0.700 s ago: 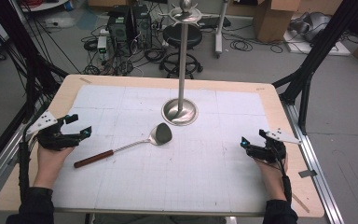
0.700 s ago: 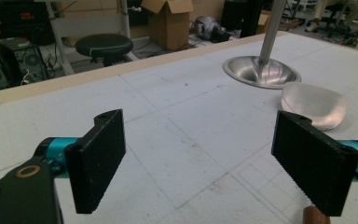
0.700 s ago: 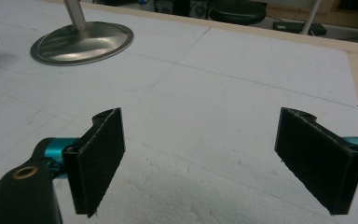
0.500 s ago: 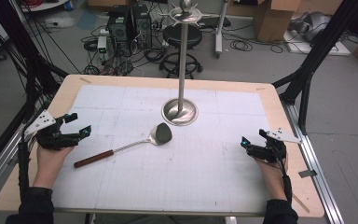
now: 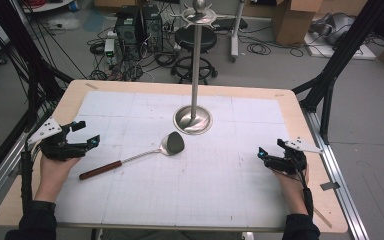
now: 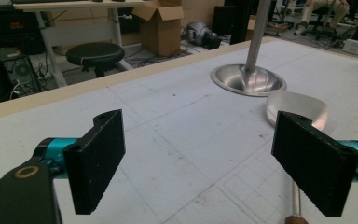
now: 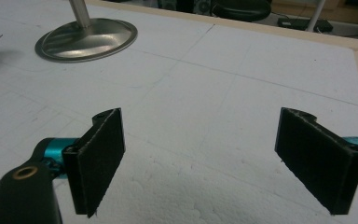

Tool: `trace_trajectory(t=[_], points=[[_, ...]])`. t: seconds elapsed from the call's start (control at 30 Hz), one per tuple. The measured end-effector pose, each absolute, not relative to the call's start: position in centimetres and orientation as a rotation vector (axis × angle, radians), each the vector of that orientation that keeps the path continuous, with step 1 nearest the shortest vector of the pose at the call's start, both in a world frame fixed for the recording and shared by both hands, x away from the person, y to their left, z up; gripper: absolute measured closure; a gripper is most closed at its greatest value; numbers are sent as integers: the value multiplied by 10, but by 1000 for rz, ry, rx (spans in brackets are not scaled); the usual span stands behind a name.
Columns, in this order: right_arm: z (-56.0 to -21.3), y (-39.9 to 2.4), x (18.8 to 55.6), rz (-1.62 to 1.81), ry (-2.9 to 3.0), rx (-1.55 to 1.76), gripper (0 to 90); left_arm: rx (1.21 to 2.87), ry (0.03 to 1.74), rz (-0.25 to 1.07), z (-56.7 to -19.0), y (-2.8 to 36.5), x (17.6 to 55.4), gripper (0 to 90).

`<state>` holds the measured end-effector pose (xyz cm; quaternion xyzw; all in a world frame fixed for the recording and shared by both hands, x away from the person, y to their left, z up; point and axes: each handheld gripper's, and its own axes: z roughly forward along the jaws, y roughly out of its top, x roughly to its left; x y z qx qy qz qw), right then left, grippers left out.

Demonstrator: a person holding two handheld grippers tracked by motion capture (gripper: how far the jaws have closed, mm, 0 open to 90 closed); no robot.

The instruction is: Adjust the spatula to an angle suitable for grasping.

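A metal spatula [image 5: 172, 143] with a dark red wooden handle [image 5: 100, 170] lies on the white mat, its blade [image 6: 296, 108] close to the stand's base. The steel stand [image 5: 193, 119] rises from a round base [image 6: 248, 79] at the mat's middle back, with hook arms at its top. My left gripper [image 5: 87, 134] hovers at the mat's left edge, jaws wide open and empty, pointing toward the spatula. My right gripper [image 5: 263, 155] rests low at the right edge, open and empty, with the stand's base [image 7: 86, 39] far ahead on its left.
The white gridded mat [image 5: 205, 195] covers most of the wooden table [image 5: 70, 105]. Black frame struts stand at the left [image 5: 25, 70] and right [image 5: 330, 75] table corners. Behind the table are a stool [image 5: 196, 40], computer cases and cardboard boxes on the floor.
My left gripper has lifted and shifted slightly toward the spatula. The right gripper and the spatula have stayed put.
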<state>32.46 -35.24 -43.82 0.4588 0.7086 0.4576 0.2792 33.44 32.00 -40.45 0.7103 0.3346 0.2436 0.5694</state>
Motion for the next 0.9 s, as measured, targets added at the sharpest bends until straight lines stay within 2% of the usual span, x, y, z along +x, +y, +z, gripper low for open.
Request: trace_trajectory(t=[0.57, 0.9], points=[[-437, -354, 326, 1242, 1891, 1226, 151, 1884, 668, 474, -404, 260, 340, 134], [-436, -353, 325, 1241, 1895, 1231, 151, 1979, 642, 442, -406, 239, 344, 130]])
